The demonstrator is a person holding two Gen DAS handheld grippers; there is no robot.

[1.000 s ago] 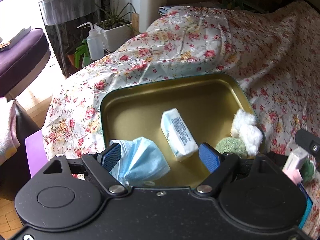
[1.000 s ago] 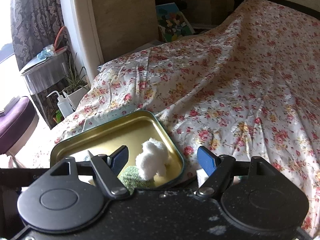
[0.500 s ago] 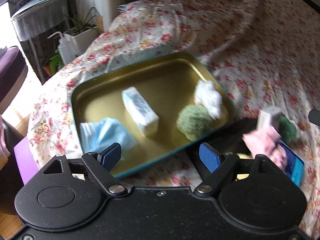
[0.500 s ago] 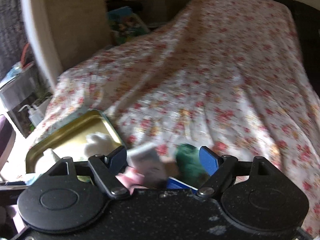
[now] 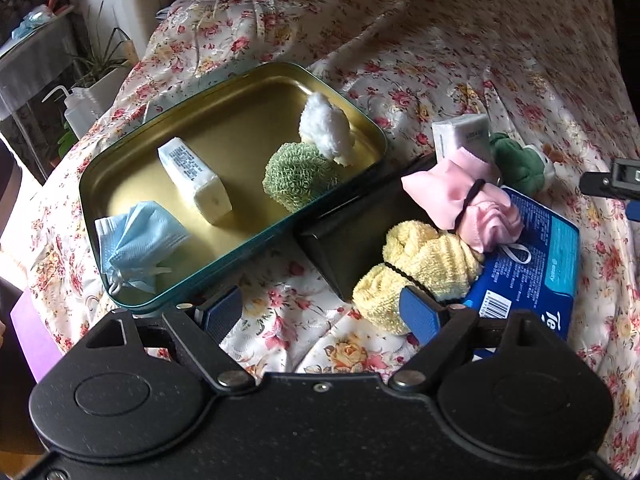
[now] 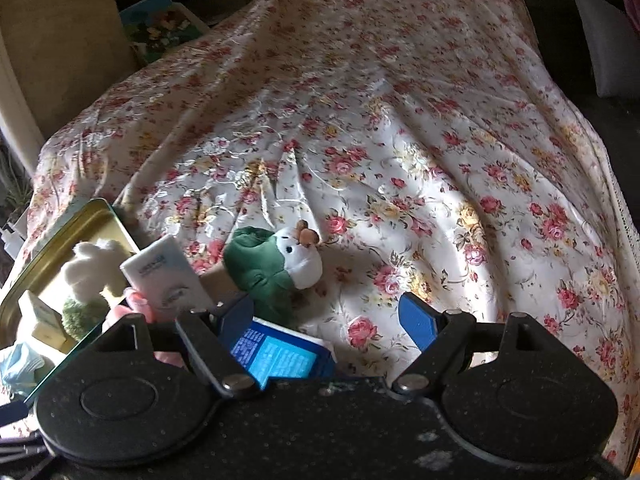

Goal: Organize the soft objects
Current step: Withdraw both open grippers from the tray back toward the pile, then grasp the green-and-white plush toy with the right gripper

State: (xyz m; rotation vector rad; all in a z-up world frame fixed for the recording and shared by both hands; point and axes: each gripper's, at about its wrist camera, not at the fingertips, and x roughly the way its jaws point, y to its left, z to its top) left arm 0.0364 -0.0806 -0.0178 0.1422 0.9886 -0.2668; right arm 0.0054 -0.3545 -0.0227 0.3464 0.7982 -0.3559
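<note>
On the floral bedspread (image 5: 460,40), a gold tin tray (image 5: 240,92) is seen holding a blue mask (image 5: 136,240), a white packet (image 5: 194,180), a green scrubber (image 5: 298,174) and a white fluffy ball (image 5: 326,128). Just past the tray's right edge, a yellow cloth bundle (image 5: 420,264), a pink bundle (image 5: 464,196) and a green plush (image 6: 276,264) are piled. The left gripper (image 5: 320,314) and right gripper (image 6: 328,316) are held apart, clasping nothing.

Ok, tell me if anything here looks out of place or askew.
The blue face mask lies crumpled, draped over the near rim of the gold tin, half out. A white tissue pack stands tilted against the pink cloth bundle.
</note>
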